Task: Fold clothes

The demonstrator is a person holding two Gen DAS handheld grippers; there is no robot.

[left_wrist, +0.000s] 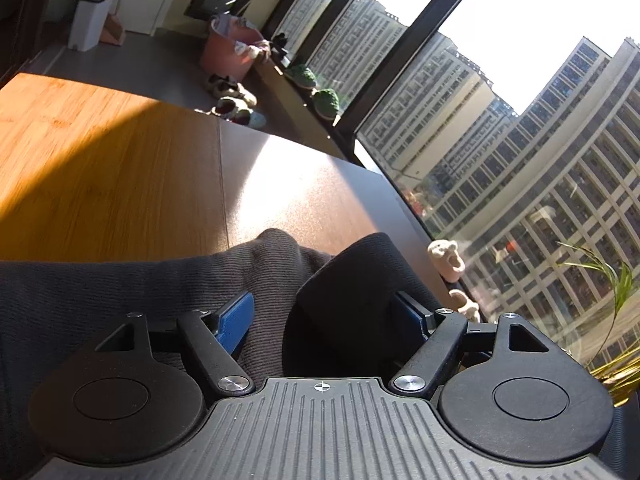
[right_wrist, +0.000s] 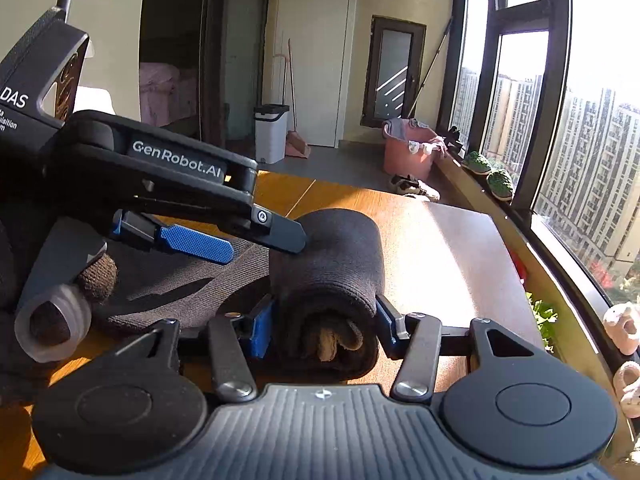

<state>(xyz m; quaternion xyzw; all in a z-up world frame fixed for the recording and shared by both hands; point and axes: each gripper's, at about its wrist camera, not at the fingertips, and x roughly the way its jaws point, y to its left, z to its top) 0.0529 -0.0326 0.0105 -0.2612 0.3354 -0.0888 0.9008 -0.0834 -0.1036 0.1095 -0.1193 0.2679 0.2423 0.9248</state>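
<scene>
While rolled dark garment point(right_wrist: 332, 280) on table point(right_wrist: 448, 248) sits clamped between right claw point(right_wrist: 326, 318) pads: roll formed; flat ribbed remainder beside it, within parted, ungripping left claw point(left_wrist: 326, 312), unfolded.

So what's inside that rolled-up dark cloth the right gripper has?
A tan fabric layer shows at the open end of the dark cloth roll; deeper inside is covered.

The dark ribbed garment point(right_wrist: 332, 264) lies rolled into a thick bundle on the sunlit table point(right_wrist: 460, 248).
</scene>
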